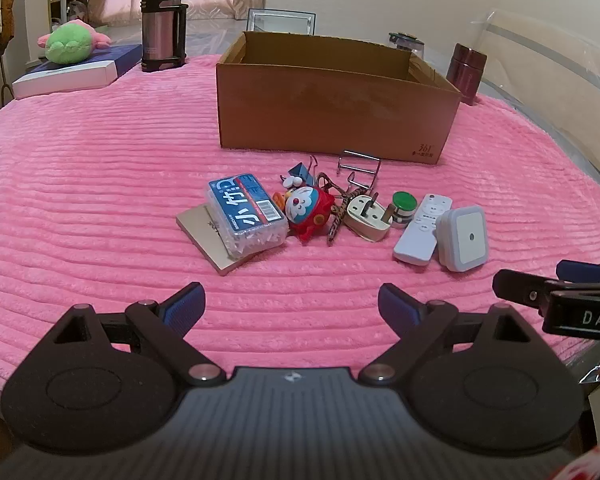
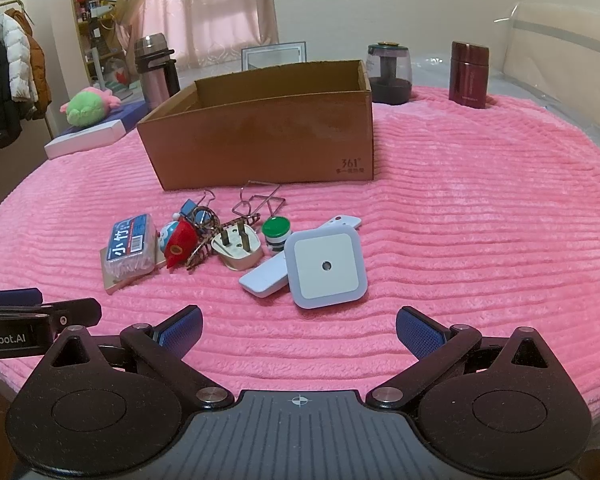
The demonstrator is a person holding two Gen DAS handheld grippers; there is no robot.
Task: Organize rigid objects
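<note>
both claws are hovering low at the near edge of the pink ribbed blanket (image 1: 100, 184), the left claw (image 1: 291, 304) and the right claw (image 2: 299, 326) each standing released, jaws spread wide with nothing between the blue pads. the blanket is covering the whole desk, and its soft pile is giving small things an unsteady footing. the cardboard box (image 1: 332, 108) is sitting open behind the clutter, apparently empty and likely the place the things are meant to go. the rigid objects are lying bunched just in front of it: the blue-labelled plastic pack (image 1: 242, 212) resting on a flat tan card (image 1: 204, 236), the white remote (image 1: 422, 226) touching the square night light (image 2: 326, 266), the red toy figure (image 1: 308, 210), the cream plug adapter (image 1: 368, 216), the green-capped little jar (image 1: 402, 208), the wire frame (image 1: 358, 170) and the blue binder clip (image 1: 302, 172). the crowding is the main risk: wide jaws closing on one item are likely catching a neighbour too, and the wire frame could be snagging the patterned strap (image 1: 338, 216) tangled beside the toy. the slick remote might be slipping sideways as pads are pressing it.
</note>
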